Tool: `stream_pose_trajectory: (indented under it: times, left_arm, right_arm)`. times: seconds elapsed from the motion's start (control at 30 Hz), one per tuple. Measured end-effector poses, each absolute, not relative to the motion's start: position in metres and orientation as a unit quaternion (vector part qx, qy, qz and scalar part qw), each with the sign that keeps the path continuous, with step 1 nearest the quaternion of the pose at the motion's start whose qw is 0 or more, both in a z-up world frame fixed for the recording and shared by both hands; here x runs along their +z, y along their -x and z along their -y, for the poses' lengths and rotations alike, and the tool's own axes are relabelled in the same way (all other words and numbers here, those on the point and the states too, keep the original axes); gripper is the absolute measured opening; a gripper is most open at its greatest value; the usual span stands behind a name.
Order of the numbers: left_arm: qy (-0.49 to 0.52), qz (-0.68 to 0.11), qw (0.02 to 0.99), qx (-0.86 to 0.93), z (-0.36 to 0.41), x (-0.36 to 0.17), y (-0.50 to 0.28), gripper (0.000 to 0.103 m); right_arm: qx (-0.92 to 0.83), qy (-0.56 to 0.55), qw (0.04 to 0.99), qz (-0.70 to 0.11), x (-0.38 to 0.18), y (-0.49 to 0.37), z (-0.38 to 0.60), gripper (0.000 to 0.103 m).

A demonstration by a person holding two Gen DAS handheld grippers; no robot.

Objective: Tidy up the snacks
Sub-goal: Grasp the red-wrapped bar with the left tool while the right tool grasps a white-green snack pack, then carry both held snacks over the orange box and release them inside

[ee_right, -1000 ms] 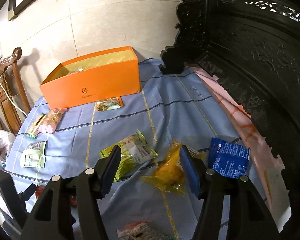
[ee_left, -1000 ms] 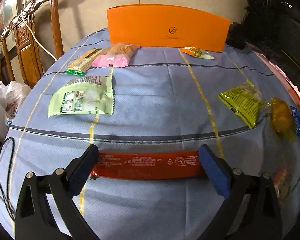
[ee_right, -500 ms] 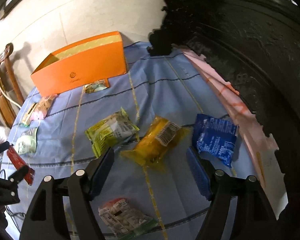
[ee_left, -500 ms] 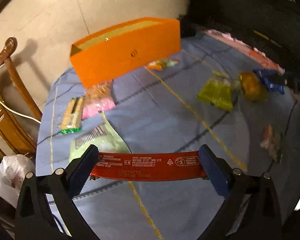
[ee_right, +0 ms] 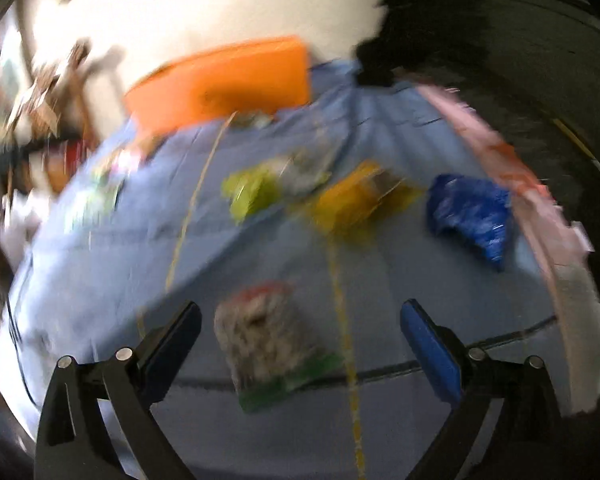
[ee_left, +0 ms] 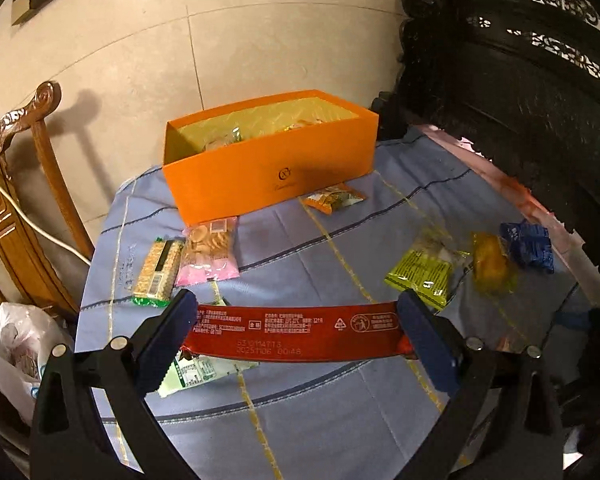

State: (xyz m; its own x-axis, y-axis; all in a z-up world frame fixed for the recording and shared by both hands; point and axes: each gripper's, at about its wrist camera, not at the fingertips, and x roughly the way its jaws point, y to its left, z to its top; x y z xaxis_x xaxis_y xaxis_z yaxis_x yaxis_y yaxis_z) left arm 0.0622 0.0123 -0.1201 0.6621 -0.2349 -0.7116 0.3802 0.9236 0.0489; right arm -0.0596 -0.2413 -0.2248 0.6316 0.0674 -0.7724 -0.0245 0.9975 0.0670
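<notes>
I have the long red snack bar [ee_left: 296,334] clamped end to end between the pads of my left gripper [ee_left: 298,336], lifted clear above the blue tablecloth [ee_left: 300,416]. Just under it lies a pale green packet [ee_left: 196,374], partly hidden by the left finger.

Further along the cloth sit a green-edged cracker bar [ee_left: 158,268] and a pink biscuit bag [ee_left: 212,254], touching side by side. Behind them stands the open orange box [ee_left: 276,176] at the far edge of the table, with a few wrapped snacks already inside. A small orange packet [ee_left: 334,198] rests right against its front wall. Off to the right lie a yellow-green packet [ee_left: 422,274], a clear yellow one [ee_left: 490,264] and a blue one [ee_left: 528,244] in a close row.

My right gripper [ee_right: 300,340] has its jaws opening wide, nothing pressed between the pads; a speckled packet with a green end [ee_right: 268,344] lies on the cloth between the fingers. That view is badly blurred, so I cannot read finer detail there.

Around the table I see a beige tiled wall [ee_left: 260,40], a carved wooden chair [ee_left: 16,184] at left with a white cable [ee_left: 32,228] draped on it, a white plastic bag [ee_left: 12,344] below, and dark carved furniture [ee_left: 520,100] at right.
</notes>
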Motion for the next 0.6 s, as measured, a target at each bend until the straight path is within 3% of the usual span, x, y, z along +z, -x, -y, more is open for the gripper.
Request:
stream_pose_trajectory:
  times: [0.17, 0.2, 0.3, 0.47, 0.6]
  left_arm:
    - [-0.093, -0.386, 0.904, -0.158, -0.018, -0.126, -0.059, 0.098]
    - [-0.093, -0.387, 0.904, -0.158, -0.019, -0.127, -0.058, 0.098]
    - [-0.094, -0.389, 0.903, -0.154, -0.02, -0.128, -0.053, 0.098]
    - [-0.087, -0.384, 0.907, -0.152, -0.02, -0.122, -0.049, 0.098]
    - [-0.082, -0.366, 0.915, -0.147, -0.019, -0.105, -0.049, 0.098]
  right_arm:
    - [0.078, 0.009, 0.888, -0.453, -0.257, 0.041, 0.228, 0.1]
    - [0.086, 0.035, 0.889, -0.447, -0.258, 0.043, 0.222, 0.094]
    - [0.088, 0.057, 0.89, -0.443, -0.255, 0.043, 0.209, 0.052]
    - [0.068, 0.06, 0.897, -0.433, -0.234, 0.039, 0.205, 0.051]
    - [0.055, 0.044, 0.922, -0.38, -0.183, 0.022, 0.211, 0.051]
